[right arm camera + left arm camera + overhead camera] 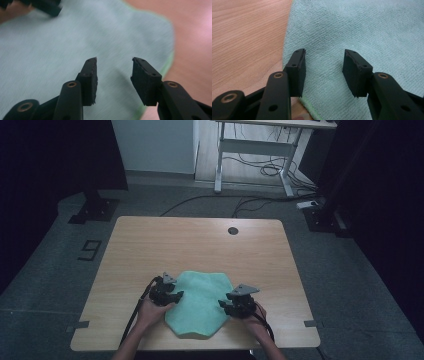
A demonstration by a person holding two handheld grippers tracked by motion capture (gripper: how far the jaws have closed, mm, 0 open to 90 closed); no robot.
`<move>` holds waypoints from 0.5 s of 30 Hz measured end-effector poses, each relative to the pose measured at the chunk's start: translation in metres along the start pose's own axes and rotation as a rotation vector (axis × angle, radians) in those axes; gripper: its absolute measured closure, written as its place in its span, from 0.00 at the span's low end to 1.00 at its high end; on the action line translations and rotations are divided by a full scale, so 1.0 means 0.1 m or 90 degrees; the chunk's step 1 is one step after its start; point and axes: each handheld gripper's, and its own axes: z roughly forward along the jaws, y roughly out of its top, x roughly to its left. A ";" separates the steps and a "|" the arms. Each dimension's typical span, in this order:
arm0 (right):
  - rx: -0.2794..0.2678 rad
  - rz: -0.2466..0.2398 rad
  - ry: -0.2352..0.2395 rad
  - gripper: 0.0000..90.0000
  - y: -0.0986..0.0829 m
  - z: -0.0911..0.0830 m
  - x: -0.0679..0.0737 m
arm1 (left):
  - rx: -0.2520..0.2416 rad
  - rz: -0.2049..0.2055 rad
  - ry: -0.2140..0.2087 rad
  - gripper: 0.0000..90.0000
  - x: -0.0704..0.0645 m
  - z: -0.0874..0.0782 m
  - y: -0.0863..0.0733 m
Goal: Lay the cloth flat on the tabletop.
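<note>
One wooden table carries everything you are working with, and the cloth is the landmark to read the rest from. The table's far half, beyond the cloth, shows a small dark round hole near the far edge. The pale green cloth lies flat on the near half of the table, its near edge close to the table's edge on your side; its outline is uneven, wider across the middle and narrower toward you.

Your left hand sits at the cloth's left edge, and your right hand at its right edge, each wrapped around its tool.

Your left gripper reaches in over the cloth's left border. In the left gripper view, your left gripper has its jaws spread wide with bare cloth between and beneath them, and nothing is clamped; the left jaw stands just inside the cloth's edge, with wood grain beyond it.

Your right gripper comes in over the cloth's right border, pointing toward the other tool. In the right gripper view, your right gripper also stands wide apart over the cloth, gripping nothing, with the cloth's rounded edge just to the right of the jaws. That picture is blurred, so whether the tips touch the fabric cannot be told.
</note>
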 end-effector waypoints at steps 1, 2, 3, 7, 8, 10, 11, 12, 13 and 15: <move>-0.006 0.004 -0.008 0.60 0.04 0.00 -0.03 | 0.001 -0.001 -0.001 0.59 0.00 0.00 0.00; -0.011 0.012 -0.016 0.60 0.07 0.00 -0.07 | 0.001 -0.001 -0.001 0.59 0.00 0.00 0.00; -0.011 0.018 -0.024 0.59 0.10 0.02 -0.12 | 0.001 -0.001 0.000 0.59 0.00 0.00 0.00; 0.007 0.028 -0.055 0.58 0.19 0.15 -0.34 | -0.003 -0.001 0.003 0.59 -0.01 0.00 -0.01; 0.007 0.032 -0.056 0.58 0.21 0.18 -0.39 | -0.006 -0.001 0.003 0.59 -0.01 0.00 -0.01; 0.002 0.044 -0.053 0.56 0.23 0.24 -0.45 | -0.006 -0.001 0.002 0.59 0.00 0.00 -0.01; 0.002 0.044 -0.053 0.56 0.23 0.24 -0.45 | -0.006 -0.001 0.002 0.59 0.00 0.00 -0.01; 0.008 0.045 -0.062 0.56 0.24 0.31 -0.49 | -0.006 -0.002 0.001 0.59 0.00 0.00 -0.01; 0.008 0.049 -0.062 0.56 0.25 0.33 -0.51 | -0.006 -0.002 0.001 0.59 0.00 0.00 -0.01; 0.006 0.052 -0.064 0.56 0.25 0.37 -0.53 | -0.007 -0.001 0.004 0.59 -0.01 0.00 -0.02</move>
